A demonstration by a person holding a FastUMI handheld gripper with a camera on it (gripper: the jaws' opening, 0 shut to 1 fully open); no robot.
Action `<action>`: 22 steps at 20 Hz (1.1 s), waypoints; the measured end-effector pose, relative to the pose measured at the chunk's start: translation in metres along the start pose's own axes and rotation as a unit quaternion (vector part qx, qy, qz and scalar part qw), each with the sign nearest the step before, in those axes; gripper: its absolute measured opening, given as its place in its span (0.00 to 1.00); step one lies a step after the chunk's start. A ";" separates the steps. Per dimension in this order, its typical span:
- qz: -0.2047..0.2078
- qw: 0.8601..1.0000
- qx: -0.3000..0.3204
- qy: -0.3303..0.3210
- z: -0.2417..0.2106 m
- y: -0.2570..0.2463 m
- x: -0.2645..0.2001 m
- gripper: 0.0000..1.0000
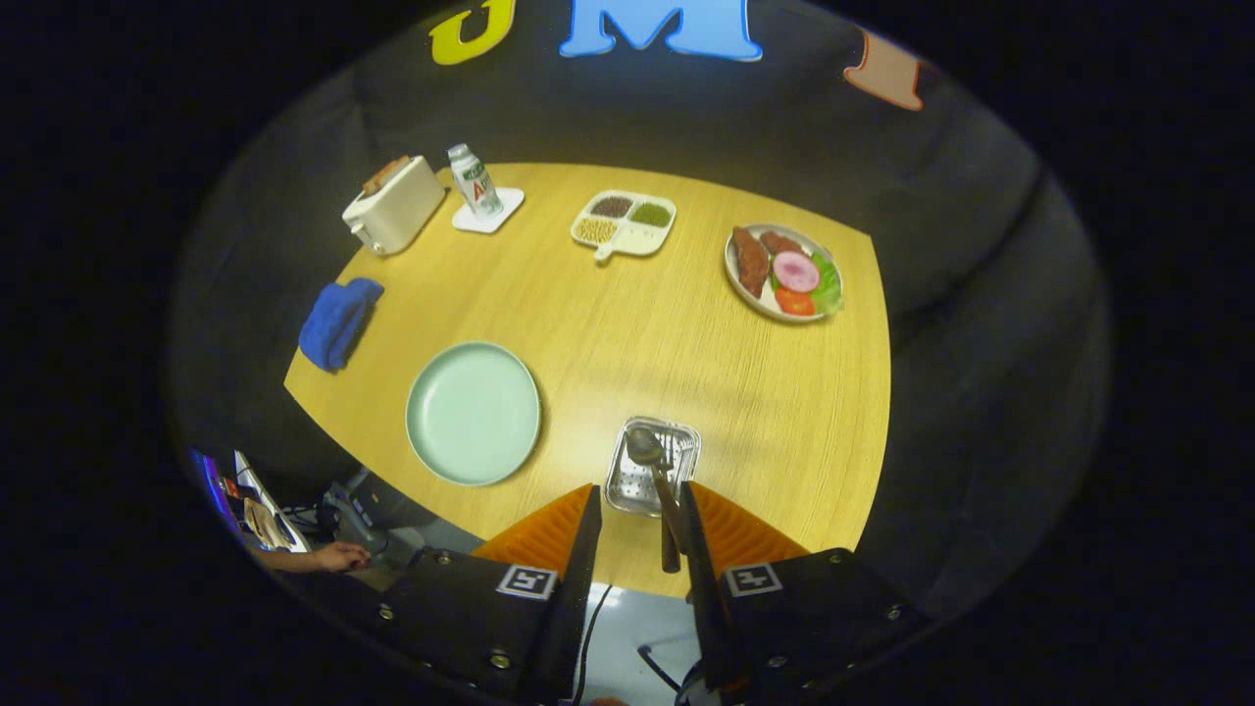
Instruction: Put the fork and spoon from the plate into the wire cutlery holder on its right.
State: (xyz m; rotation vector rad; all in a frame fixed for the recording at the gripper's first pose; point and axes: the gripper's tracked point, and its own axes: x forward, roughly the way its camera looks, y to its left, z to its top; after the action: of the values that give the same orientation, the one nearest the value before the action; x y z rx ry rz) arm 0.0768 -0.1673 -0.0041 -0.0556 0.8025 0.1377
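You get little legible writing here. The bottle (475,180) near the toaster (393,205) wears a label with red lettering (too small to make out). Each claw (635,512) finger mount carries a square black-and-white marker tag (527,581), with no words.

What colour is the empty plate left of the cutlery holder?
Pale mint green plate, gripper view.

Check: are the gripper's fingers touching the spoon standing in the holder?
Apart. The gripper view shows the gripper open, with the left finger clear of the spoon in the cutlery holder.
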 end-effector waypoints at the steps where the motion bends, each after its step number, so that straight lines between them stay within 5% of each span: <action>1: -0.012 0.999 0.000 -0.039 0.010 0.005 -0.011 0.55; 5: -0.030 0.984 0.019 -0.176 0.033 0.044 -0.056 0.56; 7: -0.034 0.972 0.023 -0.231 0.039 0.060 -0.069 0.74; 8: -0.039 0.965 0.029 -0.258 0.040 0.068 -0.075 0.74; 14: -0.093 0.905 0.058 -0.412 0.046 0.099 -0.115 0.85; 16: -0.105 0.885 0.059 -0.450 0.049 0.111 -0.123 0.99; 22: -0.111 0.877 0.061 -0.463 0.039 0.137 -0.118 0.98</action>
State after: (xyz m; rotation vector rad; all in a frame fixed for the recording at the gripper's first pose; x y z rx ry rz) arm 0.0037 -0.0399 0.1087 0.0403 -0.1638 -0.1094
